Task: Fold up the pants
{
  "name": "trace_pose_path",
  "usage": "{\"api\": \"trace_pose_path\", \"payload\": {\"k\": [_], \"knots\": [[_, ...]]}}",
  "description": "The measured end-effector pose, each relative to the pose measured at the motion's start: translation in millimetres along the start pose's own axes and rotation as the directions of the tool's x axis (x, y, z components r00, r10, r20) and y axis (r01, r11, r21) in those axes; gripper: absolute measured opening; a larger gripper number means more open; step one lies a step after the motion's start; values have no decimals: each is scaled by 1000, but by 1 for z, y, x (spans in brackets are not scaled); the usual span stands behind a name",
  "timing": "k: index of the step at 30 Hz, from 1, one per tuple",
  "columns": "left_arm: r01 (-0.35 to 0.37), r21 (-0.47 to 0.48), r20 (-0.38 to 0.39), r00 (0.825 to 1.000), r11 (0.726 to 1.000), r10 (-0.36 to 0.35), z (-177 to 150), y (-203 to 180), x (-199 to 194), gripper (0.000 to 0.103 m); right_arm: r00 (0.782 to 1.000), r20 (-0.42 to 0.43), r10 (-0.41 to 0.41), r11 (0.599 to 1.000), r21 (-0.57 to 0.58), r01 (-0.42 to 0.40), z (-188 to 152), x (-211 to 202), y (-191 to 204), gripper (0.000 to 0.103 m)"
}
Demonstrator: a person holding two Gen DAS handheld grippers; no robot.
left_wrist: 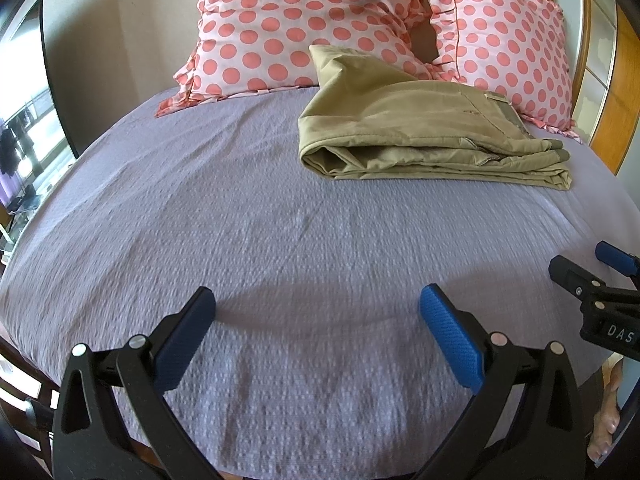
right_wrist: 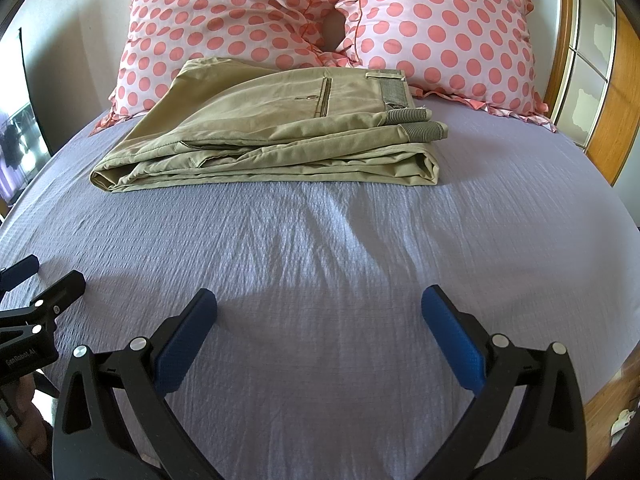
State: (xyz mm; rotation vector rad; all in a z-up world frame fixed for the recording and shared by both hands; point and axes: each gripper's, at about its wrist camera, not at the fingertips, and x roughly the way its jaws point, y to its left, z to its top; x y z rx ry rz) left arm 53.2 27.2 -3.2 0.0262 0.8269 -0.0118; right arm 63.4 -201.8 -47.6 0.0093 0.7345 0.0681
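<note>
The pants [right_wrist: 272, 132] lie folded in a flat stack on the bed [right_wrist: 320, 240], touching the pillows [right_wrist: 280, 12]. Both grippers — left [left_wrist: 318, 312], right [right_wrist: 320, 312] — hover well short of them, jaws apart and empty. Folding looks done; any tidying should press lightly — not drag the layers.

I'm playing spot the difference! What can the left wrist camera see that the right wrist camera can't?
Only the left wrist view shows bare toes at the bed's edge. Only the right wrist view shows the pocket button on the pants and all of the far pillow. Both show the folded khaki pants, polka-dot pillows, the purple bedspread, and the left gripper and right gripper, open and empty.
</note>
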Motion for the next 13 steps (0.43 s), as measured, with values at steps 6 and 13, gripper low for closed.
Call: {"api": "trace_pose_path", "payload": {"k": [6,13], "knots": [[-2,0,1,1000,1000,2,1,-1,0,101,1000,0,0,1000,0,0,0,0,0,102],[-5,1,0,1000,1000,5,0,-2,1,101,1000,0,0,1000,1,0,0,0,0,102]]}}
